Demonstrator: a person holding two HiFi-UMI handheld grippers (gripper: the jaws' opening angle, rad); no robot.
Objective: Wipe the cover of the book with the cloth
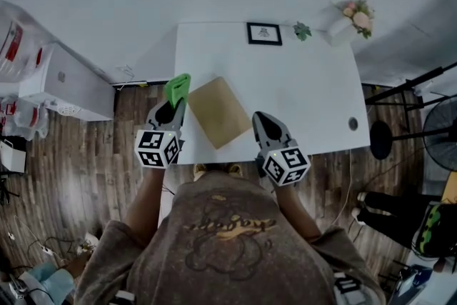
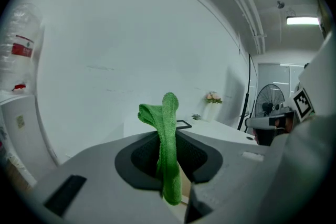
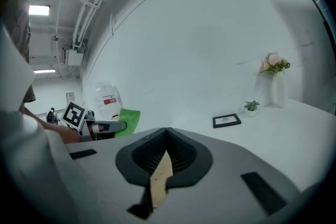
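Overhead, a person stands at the near edge of a white table (image 1: 307,93), a two-jaw gripper in each hand. The left gripper (image 1: 173,103) is clamped on a green cloth (image 1: 178,87), which is bunched between the jaws. The left gripper view shows the cloth standing up past the tips and hanging down below them. A tan book (image 1: 218,111) lies flat on the table near its front edge, turned at an angle, with its plain cover up. The cloth sits at about 10 o'clock from the book, just beside its upper left corner; whether the two touch cannot be told.

The right gripper (image 1: 258,118) sits at about 4 o'clock from the book, just beside its right corner. Its jaws are drawn together at the tips, and the right gripper view shows a sliver of the tan cover through the slit beneath them.

At the table's far edge, at 12 o'clock from the book, stands a small framed picture (image 1: 264,33). A little green plant (image 1: 302,30) is just to its right, and a white vase of pink flowers (image 1: 355,16) stands at 2 o'clock. A fan (image 1: 439,133) stands on the wooden floor at 3 o'clock.
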